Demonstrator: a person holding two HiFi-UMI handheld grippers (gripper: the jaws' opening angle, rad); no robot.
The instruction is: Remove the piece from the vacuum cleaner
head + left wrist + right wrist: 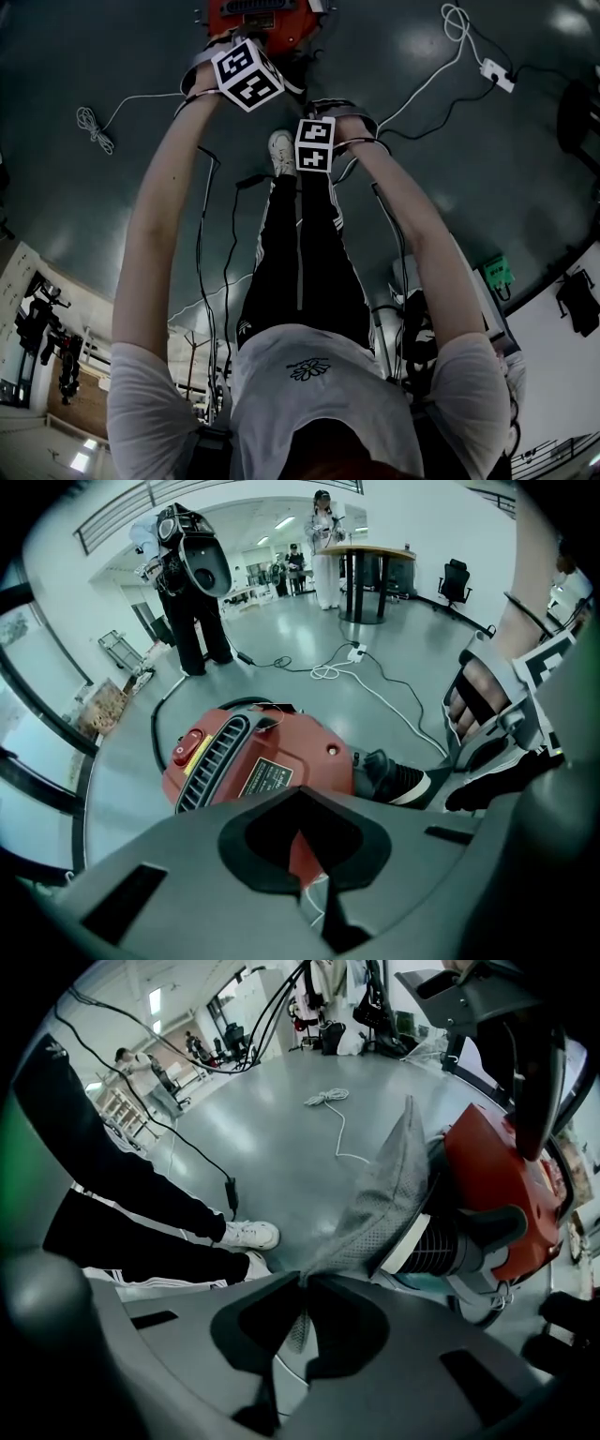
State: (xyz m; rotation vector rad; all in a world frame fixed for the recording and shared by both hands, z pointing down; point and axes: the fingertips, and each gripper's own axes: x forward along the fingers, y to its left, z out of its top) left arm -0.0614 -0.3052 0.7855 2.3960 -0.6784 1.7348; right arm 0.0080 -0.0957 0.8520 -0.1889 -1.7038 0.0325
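The red vacuum cleaner (265, 22) sits on the grey floor (450, 178) at the far edge of the head view, beyond the person's white shoe (281, 151).

The left tool (300, 793) is over the vacuum's near side. It is clenched, with a sliver of the red housing showing between its jaws.

The right tool (302, 1283) is nearer the person and right of the left one. It is clenched on the tip of a grey mesh filter cloth (385, 1190). In the right gripper view the cloth runs from the jaws up and away. Its far end meets a white ring (405, 1237) beside a black ribbed section (441, 1246) at the vacuum's body.

A white cable (92, 126) lies coiled on the floor to the far left. A white power strip (497, 75) lies far right.
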